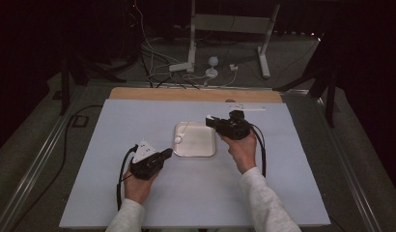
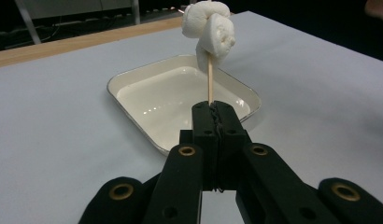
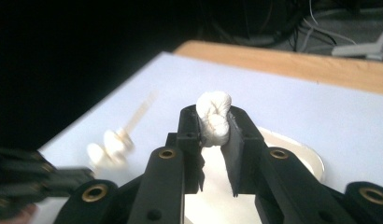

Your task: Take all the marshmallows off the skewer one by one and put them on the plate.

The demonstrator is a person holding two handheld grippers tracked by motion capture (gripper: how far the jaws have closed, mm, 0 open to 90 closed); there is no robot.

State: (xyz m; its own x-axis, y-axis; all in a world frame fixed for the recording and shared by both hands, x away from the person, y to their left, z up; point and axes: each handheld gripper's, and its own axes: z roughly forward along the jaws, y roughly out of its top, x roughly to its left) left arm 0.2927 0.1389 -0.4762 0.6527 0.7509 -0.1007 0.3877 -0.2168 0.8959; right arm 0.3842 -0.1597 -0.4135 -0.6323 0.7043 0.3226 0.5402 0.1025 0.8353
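My left gripper (image 2: 213,109) is shut on a thin wooden skewer (image 2: 209,81) that stands up from its jaws. Two white marshmallows (image 2: 210,23) are threaded on the skewer's top end. Behind them lies a shallow white tray (image 2: 133,79). In the high view the left gripper (image 1: 168,153) sits at the tray's (image 1: 193,152) near left corner. My right gripper (image 1: 209,119) hovers at the tray's far right corner. Its jaws (image 3: 213,122) pinch another white marshmallow (image 3: 214,114). In the right gripper view the skewer's marshmallows (image 3: 110,144) appear blurred at the lower left.
A pale blue sheet (image 1: 138,203) covers the table, with a wooden strip (image 1: 152,93) along its far edge. Beyond the table are a white stand (image 1: 230,29) and loose cables (image 1: 157,58) on the floor. Dark surroundings flank both sides.
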